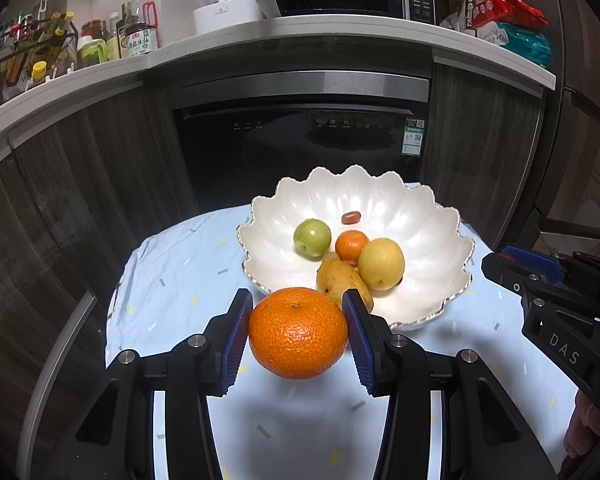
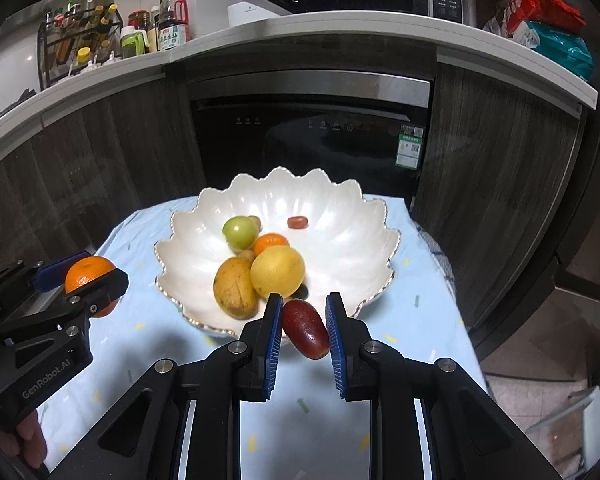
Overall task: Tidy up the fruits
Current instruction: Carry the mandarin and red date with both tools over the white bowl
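Left wrist: left gripper point(image 1: 298, 334) clamps a pebbled orange point(image 1: 298, 332) above the cloth point(image 1: 180, 280), just before the bowl point(image 1: 432, 240). Scalloped white bowl holds green fruit point(image 1: 312, 238), tangerine point(image 1: 351, 245), yellow citrus point(image 1: 381, 264), mango point(image 1: 340, 280), small red fruit point(image 1: 351, 217).

Right wrist: right gripper point(image 2: 304, 334) clamps a dark red oblong fruit point(image 2: 305, 334) at the bowl's near rim.

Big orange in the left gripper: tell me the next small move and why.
Probably carry it forward over the white bowl. The left gripper is shut on the big orange above the blue cloth, short of the near rim. The bowl's left side looks bare; the right gripper holds a red fruit at its own side.
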Motion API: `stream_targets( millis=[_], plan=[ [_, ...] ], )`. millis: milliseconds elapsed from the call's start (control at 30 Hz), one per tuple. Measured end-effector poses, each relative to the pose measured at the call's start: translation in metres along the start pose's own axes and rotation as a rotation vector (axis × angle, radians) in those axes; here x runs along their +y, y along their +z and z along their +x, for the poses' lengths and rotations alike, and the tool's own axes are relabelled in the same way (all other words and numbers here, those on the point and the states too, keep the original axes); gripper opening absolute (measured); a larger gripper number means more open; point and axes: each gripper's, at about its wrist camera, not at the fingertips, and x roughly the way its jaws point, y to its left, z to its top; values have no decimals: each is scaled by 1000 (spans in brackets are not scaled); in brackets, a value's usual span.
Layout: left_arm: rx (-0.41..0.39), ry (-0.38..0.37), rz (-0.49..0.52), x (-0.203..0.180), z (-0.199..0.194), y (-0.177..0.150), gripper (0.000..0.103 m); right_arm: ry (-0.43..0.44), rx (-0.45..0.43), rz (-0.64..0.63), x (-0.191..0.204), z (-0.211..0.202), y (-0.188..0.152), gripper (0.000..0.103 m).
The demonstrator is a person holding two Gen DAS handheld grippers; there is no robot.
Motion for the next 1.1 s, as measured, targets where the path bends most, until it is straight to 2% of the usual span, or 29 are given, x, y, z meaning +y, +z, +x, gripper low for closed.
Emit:
stream_targets(
  millis=[533,1100],
  plan=[
    [4,-2,-10,-3,28,32,46,-15,-18,-19,-18,20,34,23],
    [52,-6,-19,-1,83,47,46,-27,25,-26,-35,74,53,23]
  ],
)
